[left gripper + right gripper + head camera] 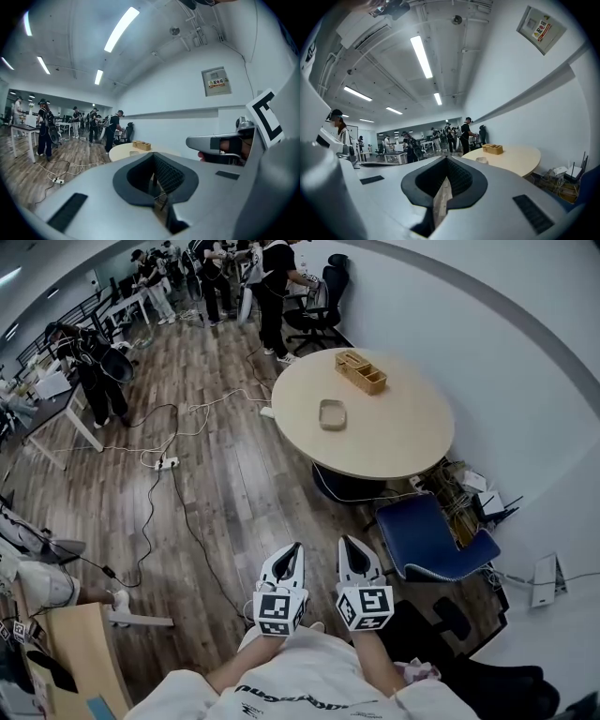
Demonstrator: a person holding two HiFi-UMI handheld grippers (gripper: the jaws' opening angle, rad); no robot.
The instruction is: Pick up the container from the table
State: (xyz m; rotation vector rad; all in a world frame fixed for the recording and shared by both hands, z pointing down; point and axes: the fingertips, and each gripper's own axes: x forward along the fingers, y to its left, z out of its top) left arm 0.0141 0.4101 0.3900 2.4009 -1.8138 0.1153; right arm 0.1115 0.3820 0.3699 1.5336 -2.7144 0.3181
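The container (332, 414) is a small shallow beige tray near the middle of the round light-wood table (412, 442), far ahead of me. It shows small in the right gripper view (481, 160) and faintly in the left gripper view (134, 153). My left gripper (292, 552) and right gripper (348, 548) are held side by side close to my body, over the wooden floor and well short of the table. Both are shut with nothing between the jaws, as the left gripper (154, 180) and the right gripper (443, 187) show in their own views.
A wooden compartment box (361, 371) sits at the table's far side. A blue chair (431, 540) stands between me and the table on the right. Cables and a power strip (167, 463) lie on the floor to the left. Several people stand at the back.
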